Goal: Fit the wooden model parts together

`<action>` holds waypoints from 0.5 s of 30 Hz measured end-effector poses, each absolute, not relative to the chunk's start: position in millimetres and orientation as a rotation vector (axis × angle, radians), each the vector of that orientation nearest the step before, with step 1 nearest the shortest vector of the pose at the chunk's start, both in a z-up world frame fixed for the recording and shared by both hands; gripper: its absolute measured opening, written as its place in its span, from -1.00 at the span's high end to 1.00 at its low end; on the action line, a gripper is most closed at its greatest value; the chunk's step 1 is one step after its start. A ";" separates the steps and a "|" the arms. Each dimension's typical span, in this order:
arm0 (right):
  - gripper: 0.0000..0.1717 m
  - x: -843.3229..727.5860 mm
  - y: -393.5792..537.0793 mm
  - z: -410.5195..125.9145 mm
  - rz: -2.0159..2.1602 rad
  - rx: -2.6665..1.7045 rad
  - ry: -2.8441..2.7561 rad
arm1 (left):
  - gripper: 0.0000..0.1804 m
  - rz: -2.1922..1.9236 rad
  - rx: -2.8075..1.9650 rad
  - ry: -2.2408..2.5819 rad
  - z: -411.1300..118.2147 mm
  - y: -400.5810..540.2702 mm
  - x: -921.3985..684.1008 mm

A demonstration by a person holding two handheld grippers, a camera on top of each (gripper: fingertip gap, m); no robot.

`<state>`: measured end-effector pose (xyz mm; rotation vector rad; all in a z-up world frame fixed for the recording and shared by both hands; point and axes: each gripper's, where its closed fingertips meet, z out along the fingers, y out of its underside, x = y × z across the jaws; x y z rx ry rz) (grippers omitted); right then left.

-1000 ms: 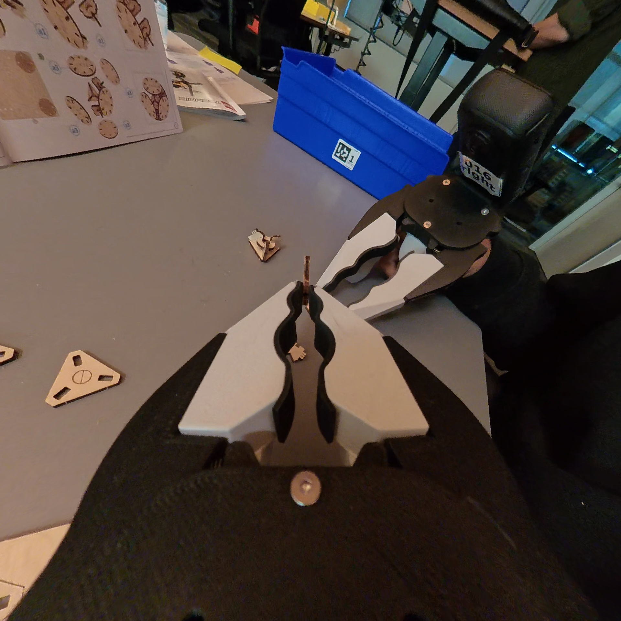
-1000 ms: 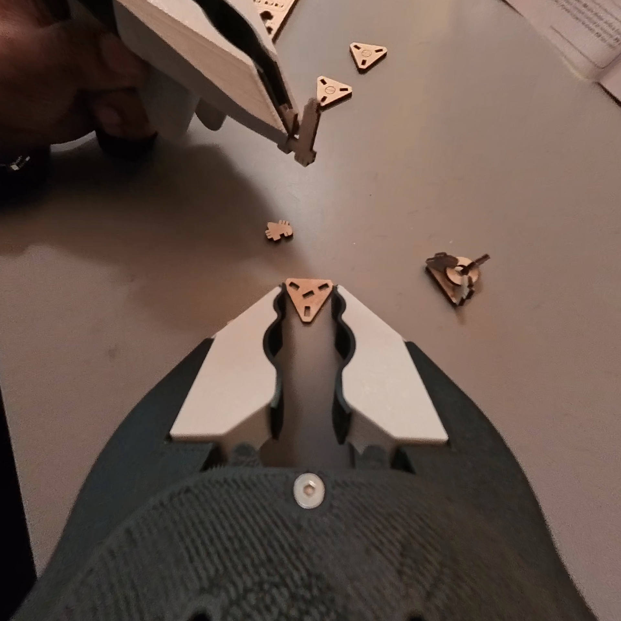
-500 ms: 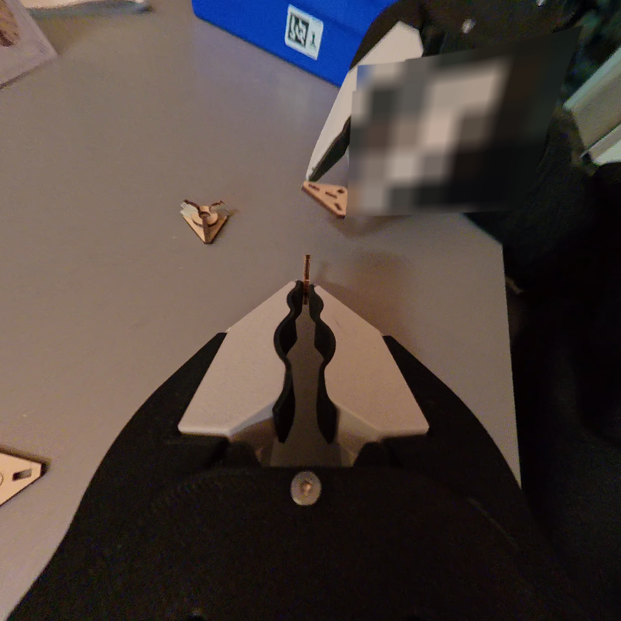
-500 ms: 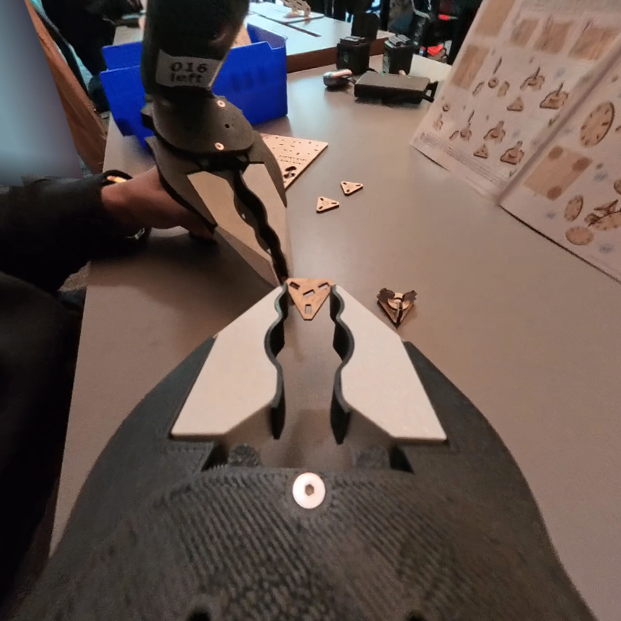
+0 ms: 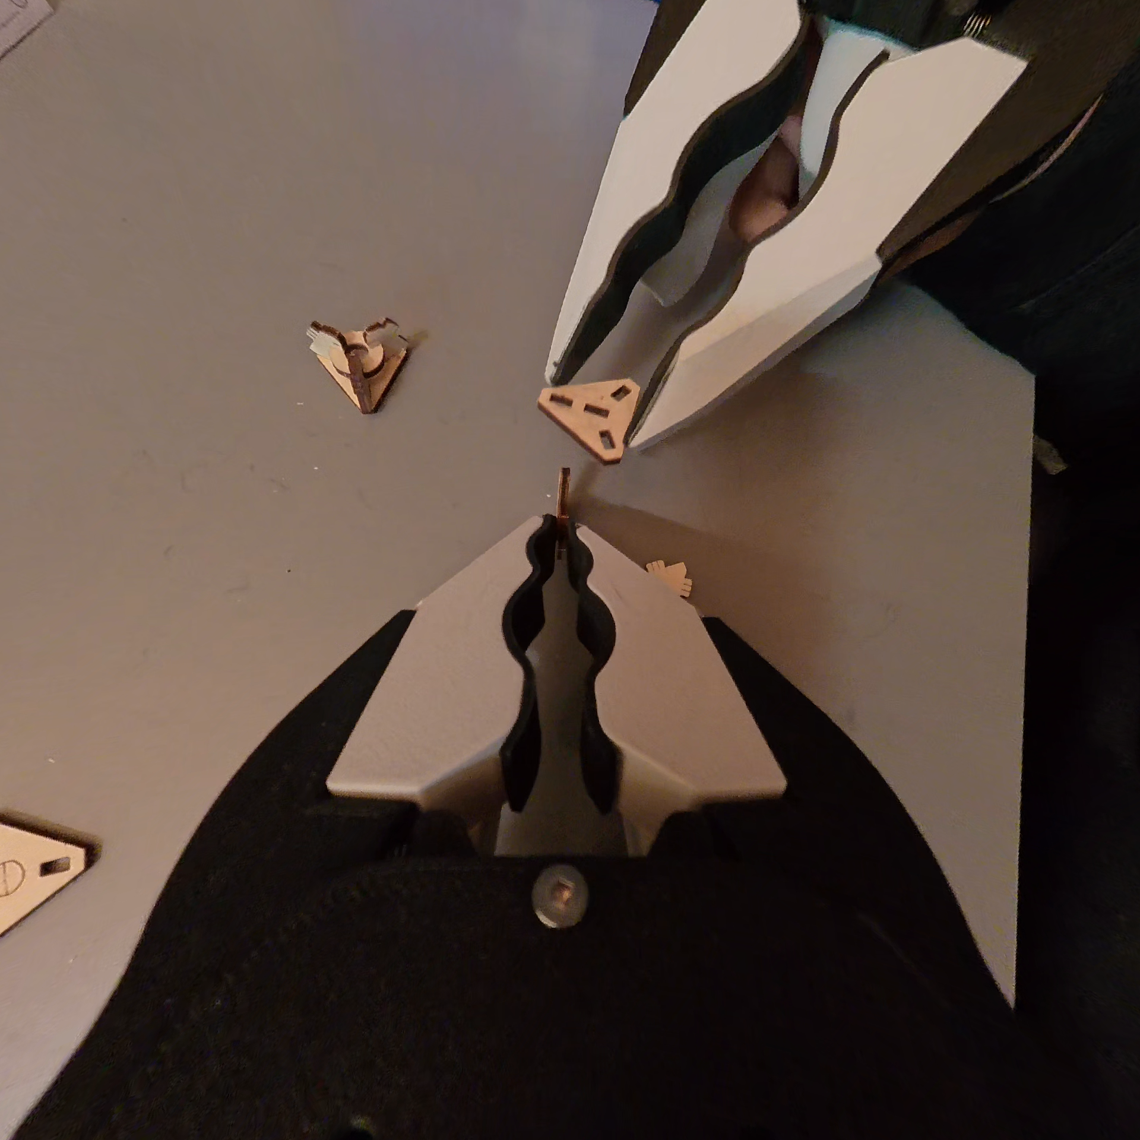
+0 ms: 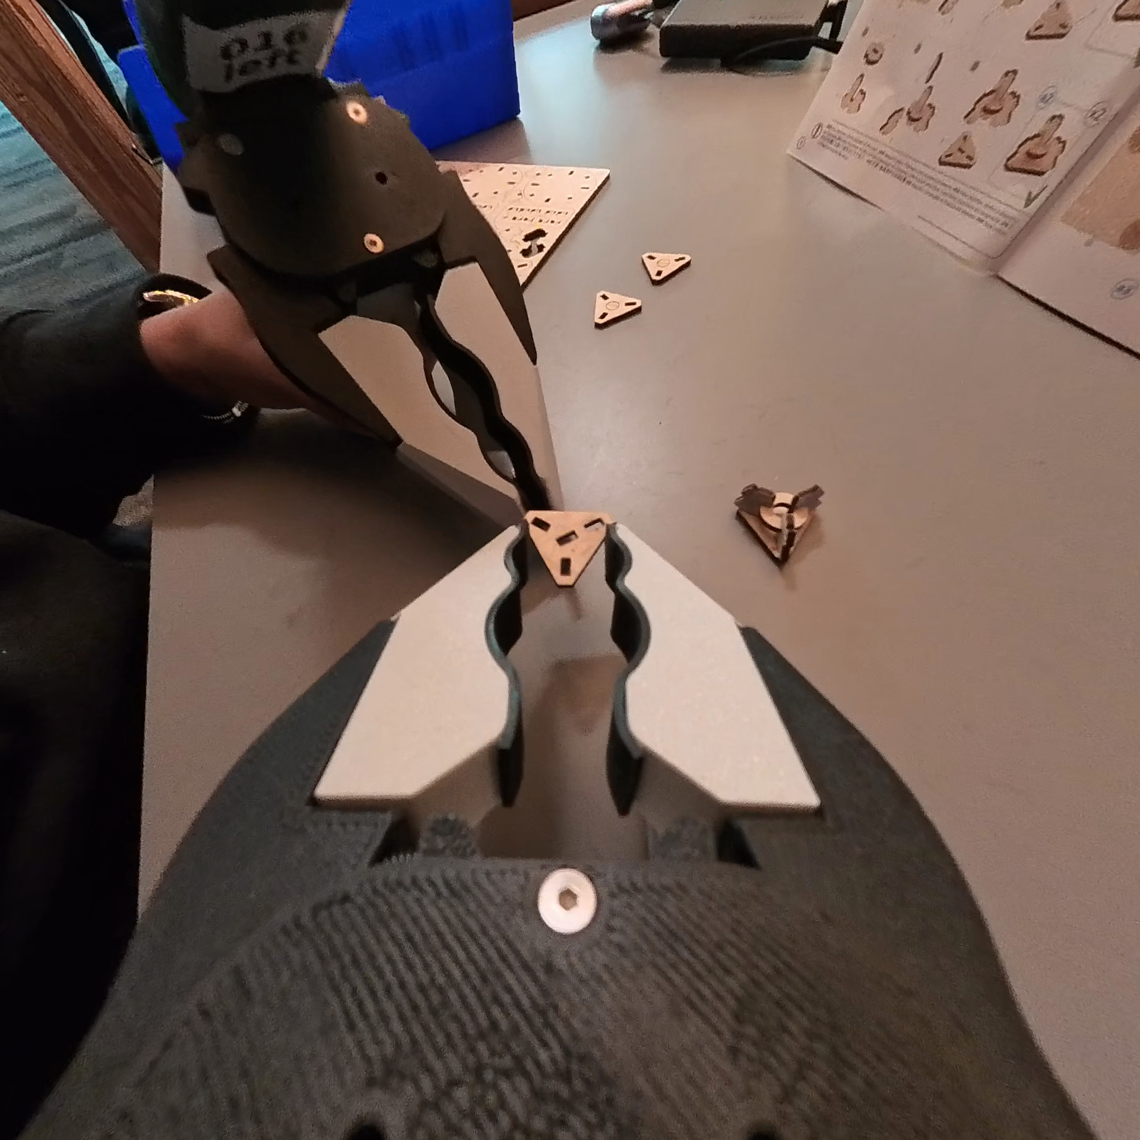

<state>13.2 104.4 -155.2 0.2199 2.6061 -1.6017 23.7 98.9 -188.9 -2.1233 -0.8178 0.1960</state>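
The left gripper [image 5: 560, 524] wears a lettered sticker [image 6: 262, 52] and pinches a thin wooden strip [image 5: 562, 493]; the right gripper [image 6: 569, 538] clamps a slotted triangle [image 6: 566, 546] (corners gripped). Nearby: assembled triangle [image 6: 778, 517], blue bin [image 6: 425, 68], instruction sheet [image 6: 962, 123].

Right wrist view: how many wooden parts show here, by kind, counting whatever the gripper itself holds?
Flat triangular plates: 3, one clamped in the right gripper, two lying on the table
Assembled triangular piece with upright parts: 1
Punched wooden sheet: 1
Total: 5
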 end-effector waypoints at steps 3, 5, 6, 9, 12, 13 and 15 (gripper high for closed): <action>0.73 10.1 108.4 -151.3 -1.617 0.224 2.580 | 1.00 0.116 -2.142 -0.804 -192.7 102.1 28.8; 0.73 5.8 111.4 -151.5 -1.614 0.241 2.582 | 1.00 0.102 -2.148 -0.790 -193.0 103.4 30.5; 0.73 4.3 112.1 -151.6 -1.613 0.254 2.579 | 1.00 0.105 -2.151 -0.785 -193.0 103.8 30.8; 0.73 5.9 110.6 -154.0 -1.596 0.260 2.578 | 1.00 0.140 -2.166 -0.769 -193.4 104.1 31.2; 0.73 13.9 106.5 -158.6 -1.561 0.216 2.592 | 1.00 0.160 -2.173 -0.764 -193.6 104.0 31.2; 0.73 17.3 105.1 -159.5 -1.550 0.200 2.590 | 1.00 0.158 -2.172 -0.766 -193.7 104.0 31.2; 0.73 23.7 103.0 -161.8 -1.527 0.168 2.588 | 1.00 0.149 -2.168 -0.774 -193.7 103.8 31.3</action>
